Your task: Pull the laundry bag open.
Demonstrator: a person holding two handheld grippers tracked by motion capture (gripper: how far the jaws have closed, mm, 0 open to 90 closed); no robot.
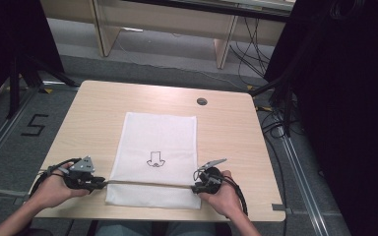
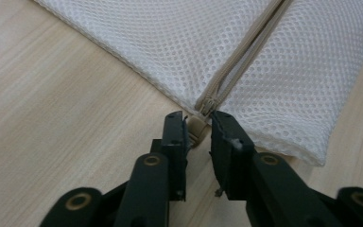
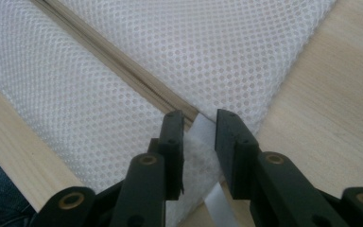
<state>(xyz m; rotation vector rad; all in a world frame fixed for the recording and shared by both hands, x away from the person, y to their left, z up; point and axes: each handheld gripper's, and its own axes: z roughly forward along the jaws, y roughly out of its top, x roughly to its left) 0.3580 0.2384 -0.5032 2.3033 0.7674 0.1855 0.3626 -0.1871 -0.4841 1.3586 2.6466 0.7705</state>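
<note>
A flat white mesh laundry bag (image 1: 157, 157) with a small black printed mark lies in the middle of the light wooden table (image 1: 93, 108), its long axis running away from the person. A beige zipper (image 1: 147, 184) crosses the bag's near end from side to side, and each end of it meets one gripper.

The left gripper (image 2: 199, 124) sits at the bag's left edge. Its jaws stand partly apart, with the beige zipper pull (image 2: 196, 131) between them; the pads do not appear to press on it. The zipper line (image 2: 241, 56) runs straight ahead from this gripper.

The right gripper (image 3: 199, 124) sits at the bag's right edge, jaws likewise partly apart. A white fabric tab (image 3: 202, 135) at the zipper's end lies between them, not clamped.

Judgement: the zipper lies level between the two hands, and the slider is at the left gripper. Any pull along the zipper runs from left towards right, and the left hand is the nearer to make it.
</note>
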